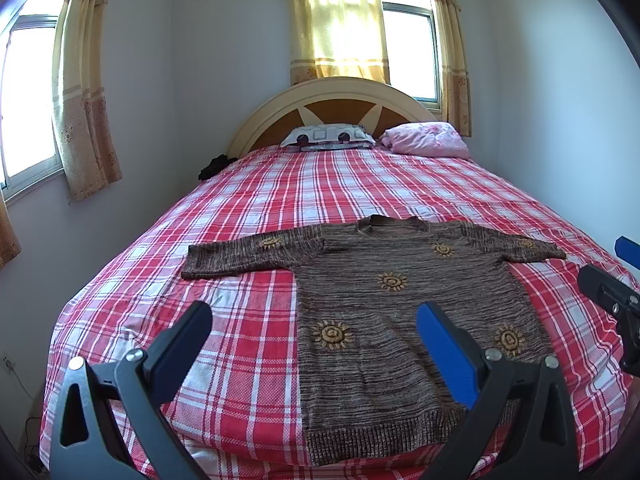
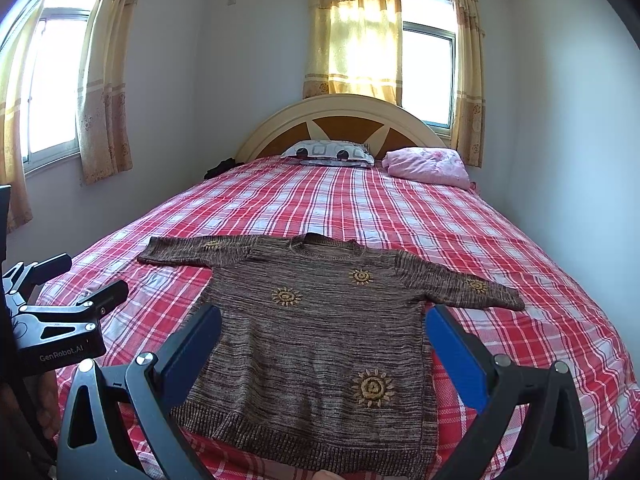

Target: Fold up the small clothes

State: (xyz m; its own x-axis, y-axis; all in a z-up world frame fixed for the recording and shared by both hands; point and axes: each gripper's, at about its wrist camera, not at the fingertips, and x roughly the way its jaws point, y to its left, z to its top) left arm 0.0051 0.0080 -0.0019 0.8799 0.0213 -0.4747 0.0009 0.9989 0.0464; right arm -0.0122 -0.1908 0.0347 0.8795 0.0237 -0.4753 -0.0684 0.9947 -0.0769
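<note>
Tongs (image 2: 322, 330) agape over flat sweater (image 2: 316, 336)

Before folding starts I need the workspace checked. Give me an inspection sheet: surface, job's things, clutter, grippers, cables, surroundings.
Surface: bed with a red and white plaid sheet, mostly smooth.
Job's things: one brown knit sweater with yellow sun motifs, lying flat, front up, both sleeves spread out, hem nearest the cameras; not yet folded.
Clutter: patterned pillow and pink pillow at the headboard; a dark item at the bed's far left edge, too small to identify.
Grippers: left gripper open, above the sweater's lower left part; right gripper open, above its body. Neither touches fabric.
Cables: a cord and wall socket low on the left wall.
Surroundings: curved headboard, curtained windows, pale walls.
</note>
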